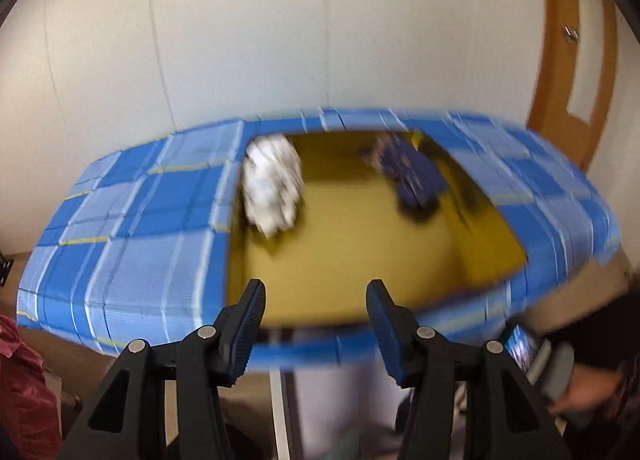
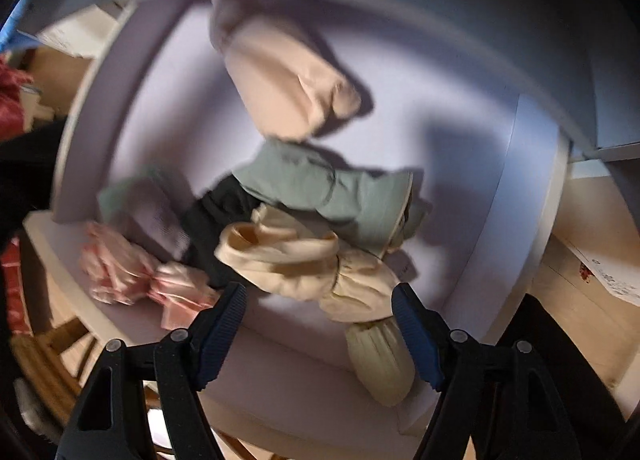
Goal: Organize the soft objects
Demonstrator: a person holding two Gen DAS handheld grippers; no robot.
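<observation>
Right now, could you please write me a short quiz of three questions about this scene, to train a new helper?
1. True or false: the left hand-held gripper holds a piece of cloth.
2. Which soft thing lies nearest to the right hand-held gripper? A) the cream bundle B) the peach bundle C) the pink cloth
3. Fill in: inside the blue checked box lie a white bundle and a ____ one.

Key: 1 false, nothing is between its fingers; 2 A; 3 dark blue.
</observation>
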